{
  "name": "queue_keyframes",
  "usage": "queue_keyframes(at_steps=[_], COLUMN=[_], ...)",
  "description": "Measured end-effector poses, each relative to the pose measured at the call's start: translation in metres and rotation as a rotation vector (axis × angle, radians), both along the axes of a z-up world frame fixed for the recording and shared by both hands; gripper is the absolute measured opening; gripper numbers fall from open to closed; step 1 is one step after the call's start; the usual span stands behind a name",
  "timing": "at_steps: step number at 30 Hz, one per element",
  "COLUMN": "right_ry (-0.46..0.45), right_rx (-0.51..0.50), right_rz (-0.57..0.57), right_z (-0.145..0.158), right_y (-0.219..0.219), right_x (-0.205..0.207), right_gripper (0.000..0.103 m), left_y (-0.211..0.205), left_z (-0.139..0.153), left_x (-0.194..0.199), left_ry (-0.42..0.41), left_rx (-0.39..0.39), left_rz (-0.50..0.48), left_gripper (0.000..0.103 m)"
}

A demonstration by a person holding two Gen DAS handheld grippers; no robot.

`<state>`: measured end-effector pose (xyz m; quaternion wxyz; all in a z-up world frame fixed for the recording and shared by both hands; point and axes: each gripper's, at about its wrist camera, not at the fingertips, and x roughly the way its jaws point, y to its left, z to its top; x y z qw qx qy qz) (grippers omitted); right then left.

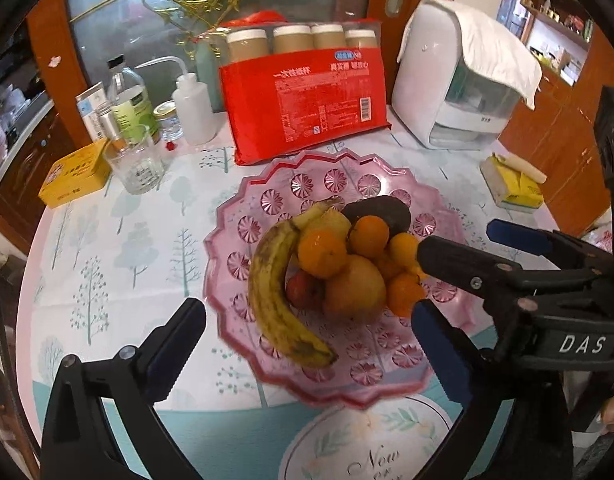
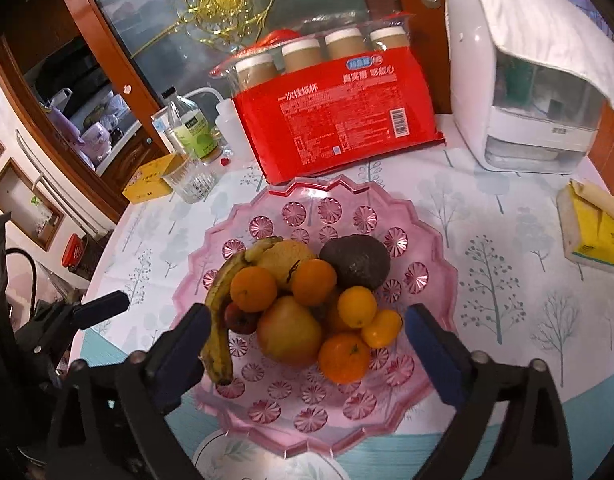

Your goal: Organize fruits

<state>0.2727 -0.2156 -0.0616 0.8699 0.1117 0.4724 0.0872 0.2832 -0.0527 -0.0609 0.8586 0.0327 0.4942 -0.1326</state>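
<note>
A pink scalloped fruit plate (image 1: pixel 267 184) (image 2: pixel 347 208) holds a pile of fruit: a spotted banana (image 1: pixel 273 292) (image 2: pixel 219 304), several oranges (image 1: pixel 322 256) (image 2: pixel 254 289), a yellow apple (image 1: pixel 355 290) (image 2: pixel 289 332), a dark avocado (image 1: pixel 381 210) (image 2: pixel 357 260) and a small red fruit (image 1: pixel 303 290). My left gripper (image 1: pixel 307 332) is open and empty in front of the plate. My right gripper (image 2: pixel 307 348) is open and empty above the plate's near side; it also shows at the right of the left wrist view (image 1: pixel 455 244).
Behind the plate stands a red pack of paper cups (image 1: pixel 311 108) (image 2: pixel 335 120). A white appliance (image 1: pixel 459 80) (image 2: pixel 519 80) is at back right. A glass (image 1: pixel 135 164), bottles (image 1: pixel 133 108) and a yellow box (image 1: pixel 75 178) are at left. A tissue pack (image 2: pixel 591 228) lies right.
</note>
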Motion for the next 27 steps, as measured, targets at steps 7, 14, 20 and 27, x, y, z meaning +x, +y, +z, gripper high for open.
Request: queue_keyframes(at_steps=[7,14,20,27], right_ry=[-0.02,-0.007,-0.008,-0.037], right_rx=[-0.007,-0.031,-0.036,-0.06], right_rz=[-0.017,-0.025,-0.033,-0.066], right_z=[0.011,0.009,0.021,0.049], right_y=[0.001,0.01,0.026,0.049], right_x=[-0.038,-0.087,-0.143,-0.213], right_gripper=[0.103,0.103,0.103,0.103], left_y=[0.02,0.044,0.068,0.089], left_z=[0.013,0.024,0.041,0.073], left_x=[-0.041,-0.096,-0.145,-0.205], left_ry=[0.002,-0.025,-0.045,-0.079], left_rx=[-0.033,-0.023,-0.024,-0.007], left_rz=[0.056,0.109,0.155,0.196], left_gripper=[0.102,0.102,0.102,0.102])
